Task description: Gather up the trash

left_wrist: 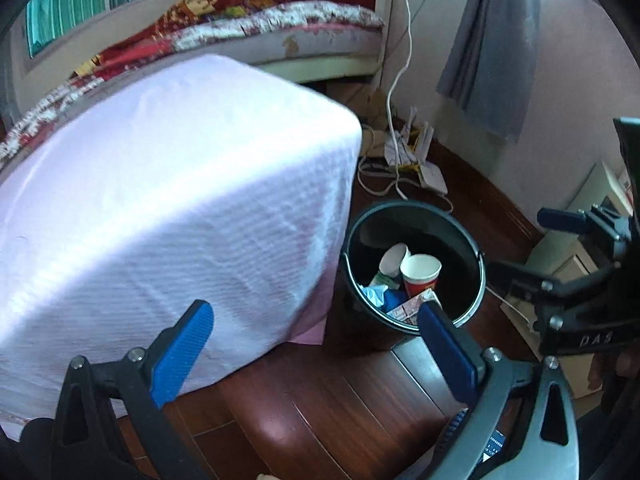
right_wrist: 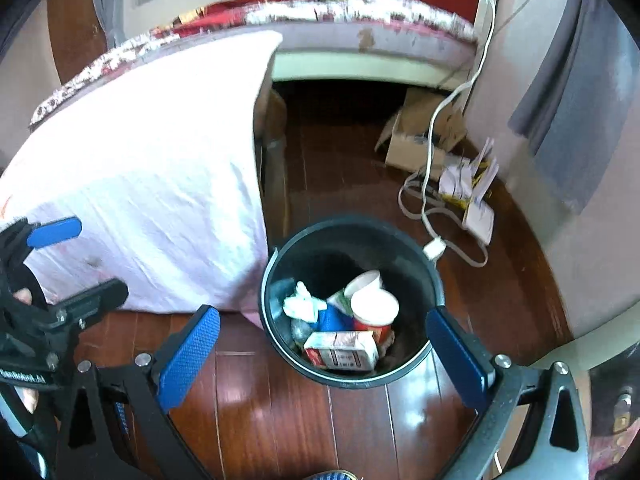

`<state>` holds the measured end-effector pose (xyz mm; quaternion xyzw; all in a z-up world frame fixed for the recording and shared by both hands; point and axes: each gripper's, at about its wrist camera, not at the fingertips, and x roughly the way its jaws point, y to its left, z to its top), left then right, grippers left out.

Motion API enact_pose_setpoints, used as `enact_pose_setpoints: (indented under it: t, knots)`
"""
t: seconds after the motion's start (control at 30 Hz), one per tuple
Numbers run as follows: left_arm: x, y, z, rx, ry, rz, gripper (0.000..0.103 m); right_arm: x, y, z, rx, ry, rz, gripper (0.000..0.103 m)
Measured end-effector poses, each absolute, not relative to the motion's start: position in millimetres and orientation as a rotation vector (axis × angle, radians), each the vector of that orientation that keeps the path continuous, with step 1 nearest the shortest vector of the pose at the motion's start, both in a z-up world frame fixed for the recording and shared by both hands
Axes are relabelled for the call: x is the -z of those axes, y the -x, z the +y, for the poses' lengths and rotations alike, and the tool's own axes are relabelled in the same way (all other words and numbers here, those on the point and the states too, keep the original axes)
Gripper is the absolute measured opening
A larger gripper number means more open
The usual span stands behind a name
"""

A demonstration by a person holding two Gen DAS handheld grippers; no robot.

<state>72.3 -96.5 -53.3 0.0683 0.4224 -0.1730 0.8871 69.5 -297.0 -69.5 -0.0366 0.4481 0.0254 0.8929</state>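
Observation:
A black trash bin [left_wrist: 476, 276] [right_wrist: 276, 280] stands on the wooden floor beside a table draped in white cloth [left_wrist: 172, 200] [right_wrist: 152, 184]. Inside lie two paper cups [left_wrist: 420, 274] [right_wrist: 374, 308], a small carton [right_wrist: 342, 350], crumpled tissue [right_wrist: 300, 300] and blue wrappers. My left gripper [left_wrist: 316, 328] is open and empty, held above the floor left of the bin. My right gripper [right_wrist: 324, 332] is open and empty, hovering over the bin's near rim. The right gripper also shows at the right edge of the left wrist view [left_wrist: 560, 220].
A bed with a red patterned cover [right_wrist: 360, 12] stands behind. A cardboard box [right_wrist: 416, 136], white cable [right_wrist: 432, 208] and papers [right_wrist: 476, 184] lie on the floor by the wall. A grey curtain [left_wrist: 492, 40] hangs at right.

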Motion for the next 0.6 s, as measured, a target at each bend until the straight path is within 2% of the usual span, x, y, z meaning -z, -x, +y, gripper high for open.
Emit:
enact_pose_setpoints:
  t: [0.6]
  knots:
    - [-42.4,-15.1,-55.6,0.290,-0.120,0.690,0.102,-62.7,8.5,-260.6,0.030,0.007,0.716,0.103]
